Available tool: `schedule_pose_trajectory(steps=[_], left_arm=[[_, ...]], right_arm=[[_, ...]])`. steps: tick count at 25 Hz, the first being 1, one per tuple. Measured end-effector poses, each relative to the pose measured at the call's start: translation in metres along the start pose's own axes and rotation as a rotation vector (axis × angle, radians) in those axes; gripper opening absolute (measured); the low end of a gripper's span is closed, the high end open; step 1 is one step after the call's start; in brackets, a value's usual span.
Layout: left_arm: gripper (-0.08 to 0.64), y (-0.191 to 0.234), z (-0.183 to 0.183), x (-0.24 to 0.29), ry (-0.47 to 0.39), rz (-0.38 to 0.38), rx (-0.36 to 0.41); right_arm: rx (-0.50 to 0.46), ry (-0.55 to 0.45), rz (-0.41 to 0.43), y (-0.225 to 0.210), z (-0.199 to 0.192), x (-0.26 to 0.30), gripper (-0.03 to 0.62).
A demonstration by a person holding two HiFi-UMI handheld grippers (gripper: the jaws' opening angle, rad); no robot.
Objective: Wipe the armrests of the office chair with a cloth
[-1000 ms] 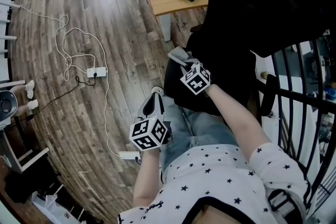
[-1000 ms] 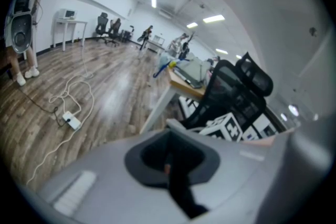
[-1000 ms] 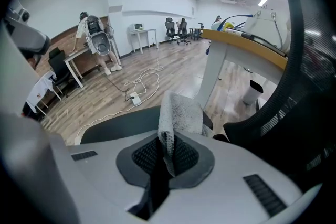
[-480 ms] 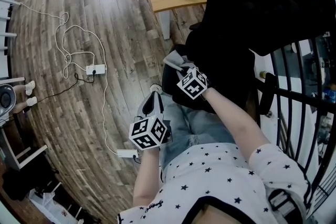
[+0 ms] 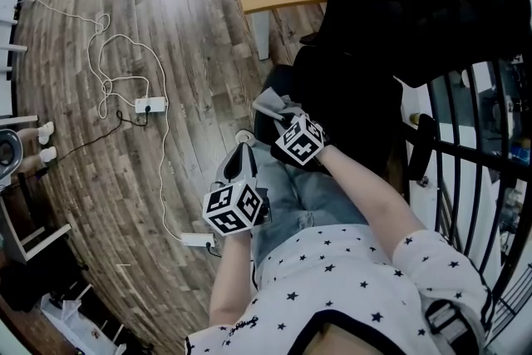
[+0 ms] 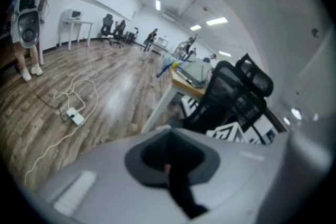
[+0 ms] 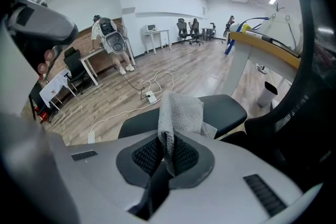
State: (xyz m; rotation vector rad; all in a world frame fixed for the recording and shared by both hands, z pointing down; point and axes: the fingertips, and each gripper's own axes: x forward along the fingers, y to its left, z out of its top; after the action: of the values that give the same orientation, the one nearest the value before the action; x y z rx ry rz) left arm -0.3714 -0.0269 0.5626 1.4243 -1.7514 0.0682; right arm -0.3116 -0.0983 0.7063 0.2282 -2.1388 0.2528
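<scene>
- The cloth [image 7: 179,114] is pinched at its lower end between the closed fingers of the right gripper [image 7: 167,153]. Its long axis runs out along the fingers, and the free end stands up and forward, away from the person.
- In the head view the cloth [image 5: 269,105] points up and left from the right gripper [image 5: 281,119], over the front edge of the office chair [image 5: 357,96].
- It is grey and nubbly like towelling, folded double into a thick strip, with a loose flap hanging at its right side.
- The left gripper [image 5: 240,158] hangs just left of the person's lap and apart from the chair, its fingers [image 6: 176,186] shut together on nothing.
- The chair's black seat lies directly beneath and beyond the cloth, with the tall backrest to the right.
- To the left is open wood floor [image 5: 166,29] crossed by a white cable and a power strip [image 5: 150,105]. A worktop [image 5: 274,0] stands beyond the chair, and black railings [image 5: 465,154] close off the right.
</scene>
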Motion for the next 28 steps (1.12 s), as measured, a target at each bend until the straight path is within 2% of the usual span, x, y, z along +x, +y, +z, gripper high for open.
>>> schedule_pose_trajectory(steps=[18,28], left_arm=[[0.008,0.002,-0.013,-0.02,-0.03,0.043,-0.032],[0.008,-0.006,-0.019,-0.023,-0.031,0.04,-0.035]], right_arm=[[-0.069,0.005,0.085,0.052,-0.013,-0.005,0.026],[-0.111,-0.005,0.11,0.075,-0.02,-0.012,0.026]])
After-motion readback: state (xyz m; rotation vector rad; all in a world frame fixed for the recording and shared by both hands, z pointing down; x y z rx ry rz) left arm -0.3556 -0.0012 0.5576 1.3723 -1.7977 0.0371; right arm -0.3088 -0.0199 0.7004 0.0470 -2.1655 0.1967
